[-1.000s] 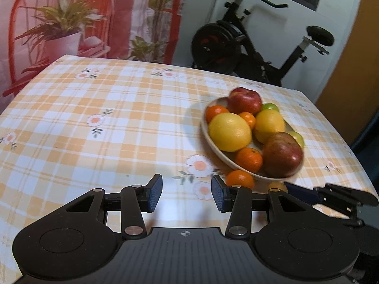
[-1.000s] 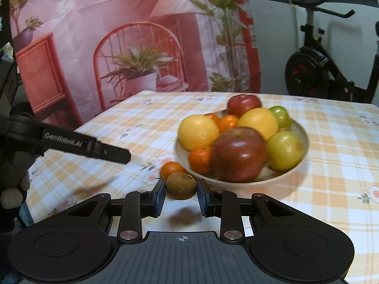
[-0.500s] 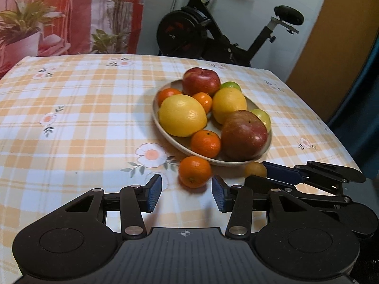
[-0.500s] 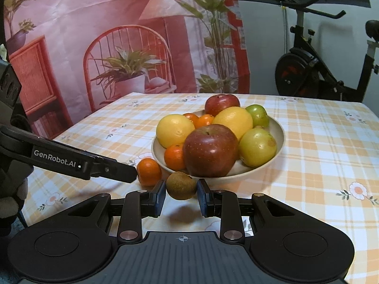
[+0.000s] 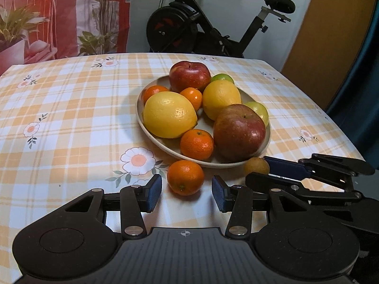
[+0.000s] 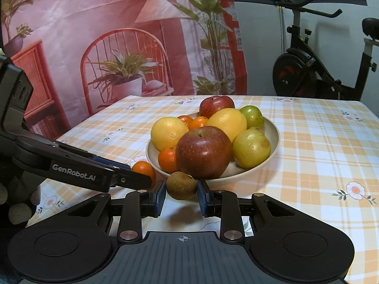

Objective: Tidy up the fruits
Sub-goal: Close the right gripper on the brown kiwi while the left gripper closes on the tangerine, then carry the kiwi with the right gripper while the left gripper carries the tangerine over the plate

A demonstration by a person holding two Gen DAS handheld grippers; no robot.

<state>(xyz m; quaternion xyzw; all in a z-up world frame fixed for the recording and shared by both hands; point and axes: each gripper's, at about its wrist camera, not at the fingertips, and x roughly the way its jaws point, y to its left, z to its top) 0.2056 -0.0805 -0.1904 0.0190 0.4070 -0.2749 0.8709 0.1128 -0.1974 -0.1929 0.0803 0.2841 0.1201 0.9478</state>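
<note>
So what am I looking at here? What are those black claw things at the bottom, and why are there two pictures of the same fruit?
No robot here: a person holds a two-finger gripper in each hand, and each gripper carries a camera looking forward along its fingers. That gives two views of one table.

In the left hand's view, the left gripper is open, with a loose mandarin lying on the checked tablecloth just ahead of its fingers. The other gripper shows at the right edge.

In the right hand's view, the right gripper has its fingers closed against a brown kiwi, which seems lifted a little off the cloth.

Behind both stands a bowl heaped with apples, lemons, green fruit and more mandarins. An exercise bike stands past the table.
</note>
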